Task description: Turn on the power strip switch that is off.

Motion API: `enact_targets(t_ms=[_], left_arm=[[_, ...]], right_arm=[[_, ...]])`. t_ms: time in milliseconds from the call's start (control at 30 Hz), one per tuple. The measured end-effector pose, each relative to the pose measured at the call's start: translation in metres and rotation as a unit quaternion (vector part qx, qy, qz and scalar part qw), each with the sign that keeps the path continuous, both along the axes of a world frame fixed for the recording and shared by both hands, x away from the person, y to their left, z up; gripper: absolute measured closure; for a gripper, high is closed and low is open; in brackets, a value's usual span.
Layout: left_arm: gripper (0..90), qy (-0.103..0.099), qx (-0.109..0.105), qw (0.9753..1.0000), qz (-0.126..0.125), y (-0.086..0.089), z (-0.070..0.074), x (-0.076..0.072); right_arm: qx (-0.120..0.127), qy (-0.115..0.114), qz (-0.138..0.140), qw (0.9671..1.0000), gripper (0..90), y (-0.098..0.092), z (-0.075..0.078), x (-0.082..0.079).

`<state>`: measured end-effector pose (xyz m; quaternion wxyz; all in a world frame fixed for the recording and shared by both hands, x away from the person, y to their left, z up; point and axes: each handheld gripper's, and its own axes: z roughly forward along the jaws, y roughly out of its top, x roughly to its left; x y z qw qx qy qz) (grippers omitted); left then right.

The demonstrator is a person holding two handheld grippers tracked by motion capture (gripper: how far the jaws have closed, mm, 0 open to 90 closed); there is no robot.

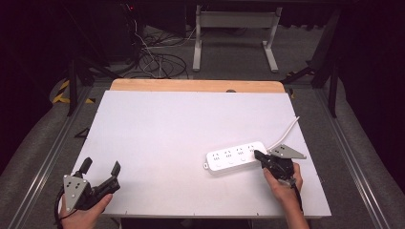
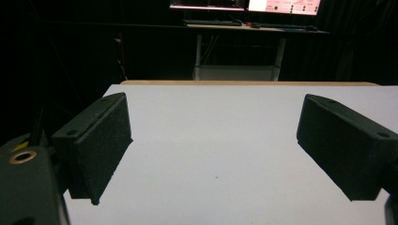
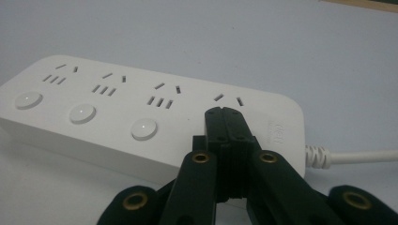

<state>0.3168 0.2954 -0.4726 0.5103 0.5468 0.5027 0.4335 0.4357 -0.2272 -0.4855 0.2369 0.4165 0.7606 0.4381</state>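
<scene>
A white power strip (image 1: 235,157) with several sockets and round buttons lies on the white table, right of centre; its white cable (image 1: 285,131) runs off to the far right. My right gripper (image 1: 258,154) is shut, its tips resting over the strip's right end, above the socket nearest the cable. In the right gripper view the shut jaws of that gripper (image 3: 224,111) cover the spot below the rightmost socket of the strip (image 3: 117,108). My left gripper (image 1: 100,166) stands open near the table's front left corner, with nothing between its pads (image 2: 101,140).
The white table top (image 1: 167,129) has a wooden strip (image 1: 196,85) along its far edge. Beyond it, a white desk frame (image 1: 234,33) and tangled cables (image 1: 157,59) sit on the floor. In the left gripper view a desk with monitors (image 2: 244,5) stands in the dark background.
</scene>
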Motion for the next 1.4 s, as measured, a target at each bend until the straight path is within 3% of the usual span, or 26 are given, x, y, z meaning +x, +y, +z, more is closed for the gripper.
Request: enact_targets(t_ms=[133, 533, 667, 700, 867, 1033, 1400], left_arm=[[11.2, 0.0, 0.0, 1.0, -0.001, 0.0, 0.0, 0.0], [11.2, -0.002, -0.004, 1.0, 0.003, 0.003, 0.001, -0.004], [11.2, 0.0, -0.003, 1.0, 0.001, 0.002, 0.0, -0.002], [11.2, 0.0, -0.003, 1.0, 0.001, 0.002, 0.0, -0.001], [11.2, 0.002, -0.002, 1.0, -0.002, 0.0, -0.001, 0.001], [11.2, 0.001, -0.004, 1.0, -0.005, -0.003, 0.0, 0.003], [11.2, 0.002, 0.004, 0.9999, -0.013, -0.007, 0.0, 0.005]], right_arm=[[-0.012, -0.003, 0.003, 0.9999, 90.0, 0.006, 0.0, 0.0], [-0.016, -0.006, -0.001, 0.9999, 90.0, 0.008, 0.0, 0.0], [-0.005, -0.004, 0.0, 1.0, 90.0, 0.006, 0.001, 0.0], [-0.006, -0.009, 0.003, 0.9999, 90.0, 0.005, 0.001, 0.0], [0.042, -0.05, -0.016, 0.9977, 90.0, -0.008, 0.009, -0.007], [0.052, -0.052, -0.032, 0.9967, 90.0, -0.023, 0.012, -0.011], [0.056, -0.057, -0.032, 0.9962, 90.0, -0.035, 0.016, -0.016]])
